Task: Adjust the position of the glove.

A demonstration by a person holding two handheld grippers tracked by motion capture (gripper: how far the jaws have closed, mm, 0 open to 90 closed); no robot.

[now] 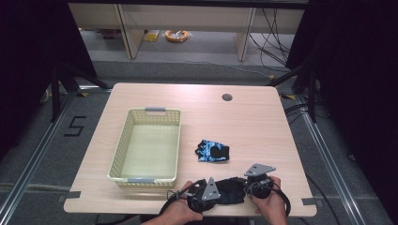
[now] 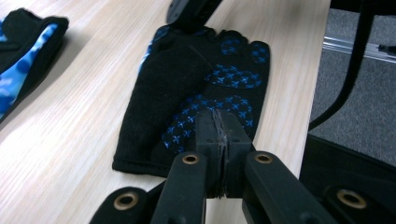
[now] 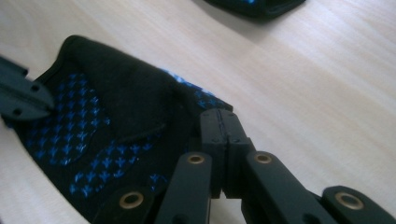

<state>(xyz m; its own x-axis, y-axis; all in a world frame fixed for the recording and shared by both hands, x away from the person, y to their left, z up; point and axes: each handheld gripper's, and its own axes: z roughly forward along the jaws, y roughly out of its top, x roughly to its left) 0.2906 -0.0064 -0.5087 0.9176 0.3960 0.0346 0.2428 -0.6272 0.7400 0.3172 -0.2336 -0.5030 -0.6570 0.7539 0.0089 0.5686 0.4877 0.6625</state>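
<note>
- Lying flat at the near edge of the pale wooden table (image 1: 263,122), a black fingerless glove with blue cross print (image 2: 196,88) sits between 2 grippers.
- Left gripper (image 2: 219,140) and right gripper (image 3: 226,135): jaws pressed together over the glove; whether they pinch it, I cannot tell.
- Farther, a second glove, black with blue camouflage (image 1: 212,151).
- Far left, a cream perforated plastic basket (image 1: 121,149).

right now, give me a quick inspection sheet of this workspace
Surface: light wood table, grommet hole at the far edge.
Job's things: near glove flat at the front edge; second glove mid-table; cream basket holding nothing.
Clutter: nothing seen.
Grippers: left gripper and right gripper both have jaws together, at opposite ends of the near glove; grip on fabric unclear.
Cables: black cable loops off the right gripper.
Surroundings: grey floor, floor cables, orange coil.
</note>
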